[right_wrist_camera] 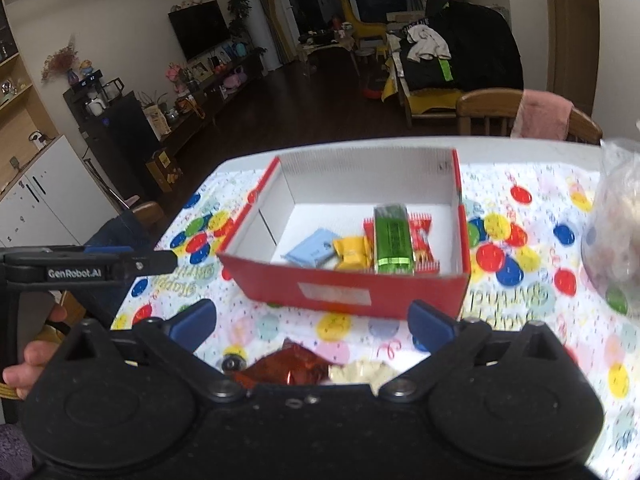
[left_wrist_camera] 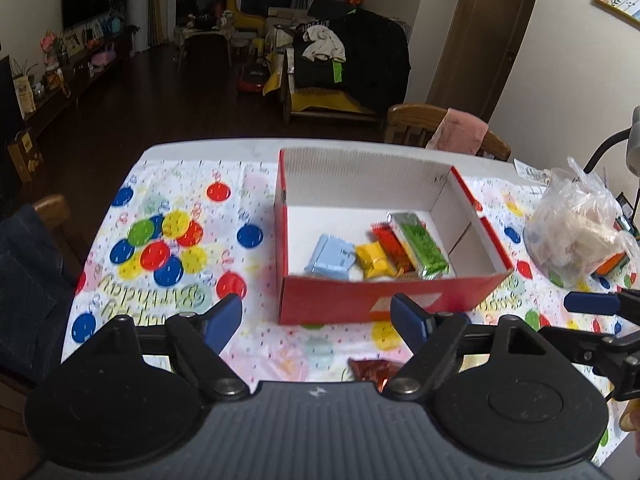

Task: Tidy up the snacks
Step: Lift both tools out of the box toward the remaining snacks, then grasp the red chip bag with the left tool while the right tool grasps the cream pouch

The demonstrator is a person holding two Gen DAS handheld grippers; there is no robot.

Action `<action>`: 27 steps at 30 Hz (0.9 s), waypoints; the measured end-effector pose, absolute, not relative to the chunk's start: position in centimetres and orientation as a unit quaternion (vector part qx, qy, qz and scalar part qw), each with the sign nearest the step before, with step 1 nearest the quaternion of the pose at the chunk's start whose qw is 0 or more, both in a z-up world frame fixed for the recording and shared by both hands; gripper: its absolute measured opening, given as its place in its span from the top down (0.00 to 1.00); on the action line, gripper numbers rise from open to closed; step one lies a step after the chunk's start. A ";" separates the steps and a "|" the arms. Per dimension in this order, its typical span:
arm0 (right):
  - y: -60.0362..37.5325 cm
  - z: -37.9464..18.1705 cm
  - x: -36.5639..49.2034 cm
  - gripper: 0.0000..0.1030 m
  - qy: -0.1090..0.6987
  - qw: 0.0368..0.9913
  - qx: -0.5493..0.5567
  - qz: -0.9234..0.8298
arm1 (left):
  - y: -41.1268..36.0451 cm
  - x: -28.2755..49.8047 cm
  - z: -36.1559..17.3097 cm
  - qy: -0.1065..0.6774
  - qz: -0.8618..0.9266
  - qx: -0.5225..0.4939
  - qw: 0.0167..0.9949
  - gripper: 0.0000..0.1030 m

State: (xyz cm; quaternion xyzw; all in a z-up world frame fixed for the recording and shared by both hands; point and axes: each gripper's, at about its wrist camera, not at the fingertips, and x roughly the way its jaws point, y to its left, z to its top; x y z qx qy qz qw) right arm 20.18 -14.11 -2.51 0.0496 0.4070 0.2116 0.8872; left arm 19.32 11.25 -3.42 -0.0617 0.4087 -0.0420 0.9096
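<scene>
A red box (left_wrist_camera: 320, 300) (right_wrist_camera: 344, 292) with a white inside stands on the table. It holds a light blue packet (left_wrist_camera: 330, 258) (right_wrist_camera: 312, 250), a yellow packet (left_wrist_camera: 374, 260) (right_wrist_camera: 352, 252), a red packet (left_wrist_camera: 390, 246) (right_wrist_camera: 422, 236) and a green packet (left_wrist_camera: 424, 246) (right_wrist_camera: 392, 240). A red-brown foil snack (left_wrist_camera: 372, 370) (right_wrist_camera: 288, 368) lies on the cloth in front of the box, with a cream wrapper (right_wrist_camera: 360, 372) beside it. My left gripper (left_wrist_camera: 318, 318) is open and empty, near the box's front wall. My right gripper (right_wrist_camera: 312, 320) is open and empty above the foil snack.
The table wears a balloon-print birthday cloth (left_wrist_camera: 172, 240) (right_wrist_camera: 520, 248). A clear plastic bag of snacks (left_wrist_camera: 580, 232) (right_wrist_camera: 616, 240) sits at the right. Wooden chairs (left_wrist_camera: 440, 128) (right_wrist_camera: 520, 116) stand behind the table. The other gripper shows at each view's side (left_wrist_camera: 600, 304) (right_wrist_camera: 100, 266).
</scene>
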 end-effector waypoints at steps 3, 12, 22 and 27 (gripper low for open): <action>-14.2 -4.0 19.3 0.00 0.414 0.886 0.038 0.205 | 11.6 18.7 -4.7 0.423 -0.042 -0.063 0.903 0.21; -13.9 -6.9 16.8 0.01 0.429 0.872 -0.018 0.237 | 11.8 17.5 -8.3 0.454 -0.026 -0.046 0.889 0.21; -14.4 -9.2 17.1 0.03 0.455 0.859 -0.022 0.234 | 9.9 17.9 -10.7 0.505 -0.085 -0.044 0.858 0.21; -15.1 -10.0 18.4 0.04 0.452 0.862 -0.031 0.227 | 6.1 19.6 -11.5 0.530 -0.121 -0.017 0.839 0.21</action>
